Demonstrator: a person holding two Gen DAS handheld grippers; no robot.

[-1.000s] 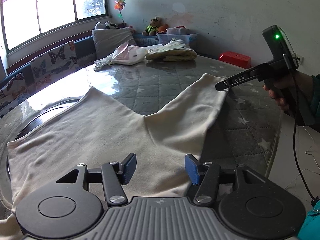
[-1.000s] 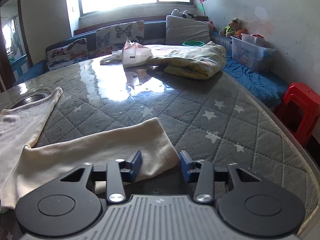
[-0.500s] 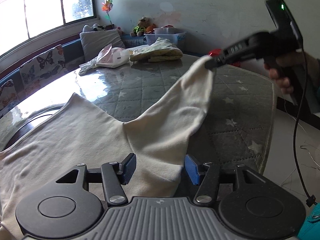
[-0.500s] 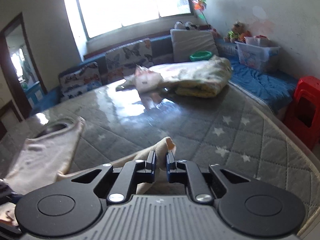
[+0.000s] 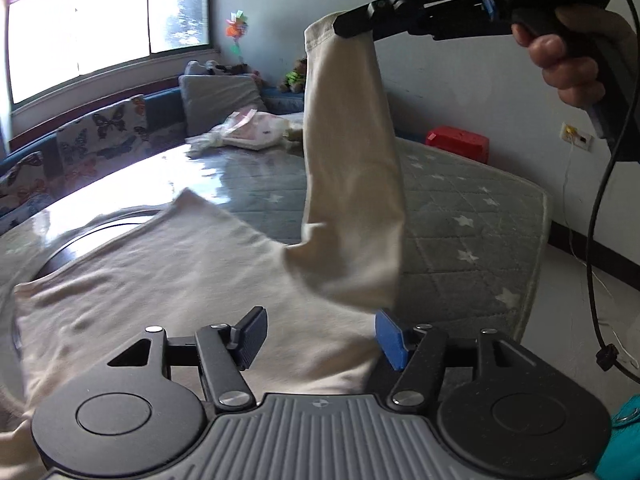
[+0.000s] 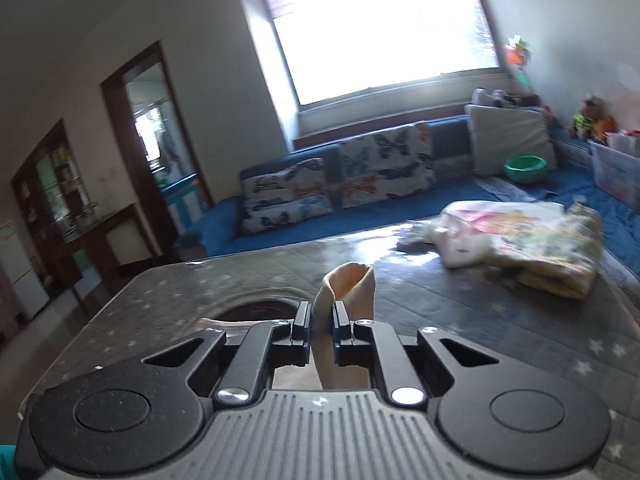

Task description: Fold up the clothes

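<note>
The right gripper (image 6: 322, 316) pinches the sleeve (image 5: 352, 168) high, ready to fold inward — the left gripper (image 5: 318, 336) waits, jaws released, above the shirt (image 5: 160, 276).

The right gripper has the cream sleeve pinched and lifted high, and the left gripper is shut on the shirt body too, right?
Not quite. The left gripper is open, over the shirt body without pinching it, as the left wrist view shows. The right gripper does hold the sleeve lifted high.

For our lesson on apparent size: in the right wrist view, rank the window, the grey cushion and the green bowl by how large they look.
1. window
2. grey cushion
3. green bowl

This ranks apparent size only.
</note>
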